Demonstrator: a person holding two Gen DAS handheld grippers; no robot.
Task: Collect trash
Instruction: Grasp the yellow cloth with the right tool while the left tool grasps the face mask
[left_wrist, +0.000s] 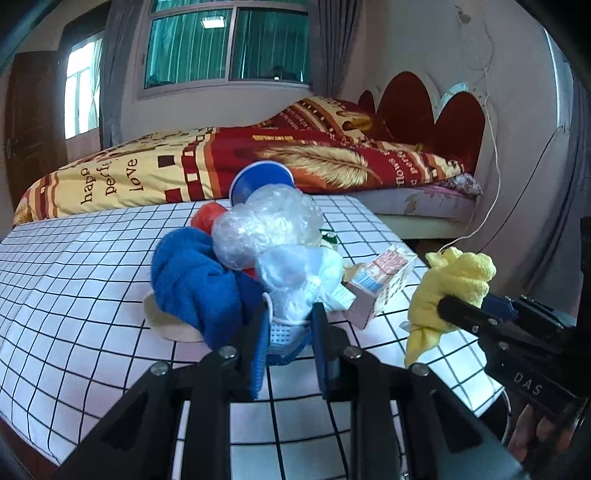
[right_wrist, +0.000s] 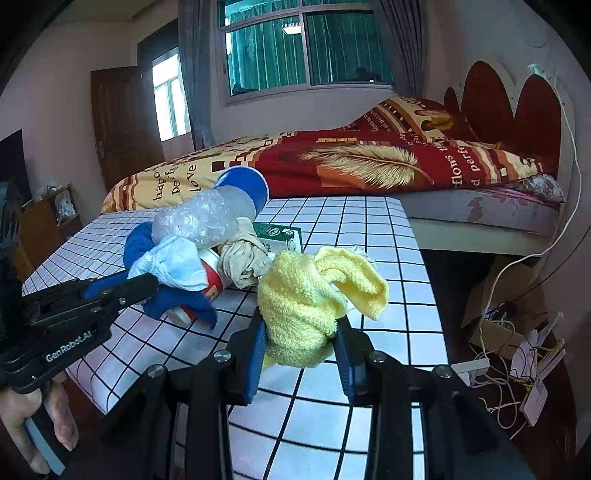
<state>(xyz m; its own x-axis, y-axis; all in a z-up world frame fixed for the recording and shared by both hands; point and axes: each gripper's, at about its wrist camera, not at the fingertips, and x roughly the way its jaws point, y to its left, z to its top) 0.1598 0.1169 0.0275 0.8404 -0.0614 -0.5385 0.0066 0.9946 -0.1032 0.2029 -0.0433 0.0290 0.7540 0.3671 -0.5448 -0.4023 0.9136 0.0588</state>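
A pile of trash lies on the checked table (left_wrist: 74, 280): a blue cloth (left_wrist: 192, 280), clear bubble wrap (left_wrist: 266, 225), a blue cup (left_wrist: 258, 181), a red-and-white cup (right_wrist: 210, 280), a beige rag (right_wrist: 243, 262) and small cartons (left_wrist: 380, 280). My left gripper (left_wrist: 290, 321) is shut on a crumpled light-blue face mask (left_wrist: 295, 280) at the near side of the pile; it also shows in the right wrist view (right_wrist: 173, 266). My right gripper (right_wrist: 301, 332) is shut on a yellow cloth (right_wrist: 310, 295), held just above the table's right part, also in the left wrist view (left_wrist: 450, 280).
A bed with a red and yellow quilt (left_wrist: 258, 155) stands behind the table. Cables and cardboard (right_wrist: 509, 332) lie on the floor to the right. A green-and-white carton (right_wrist: 280, 236) lies behind the yellow cloth. A wooden door (right_wrist: 118, 122) is at far left.
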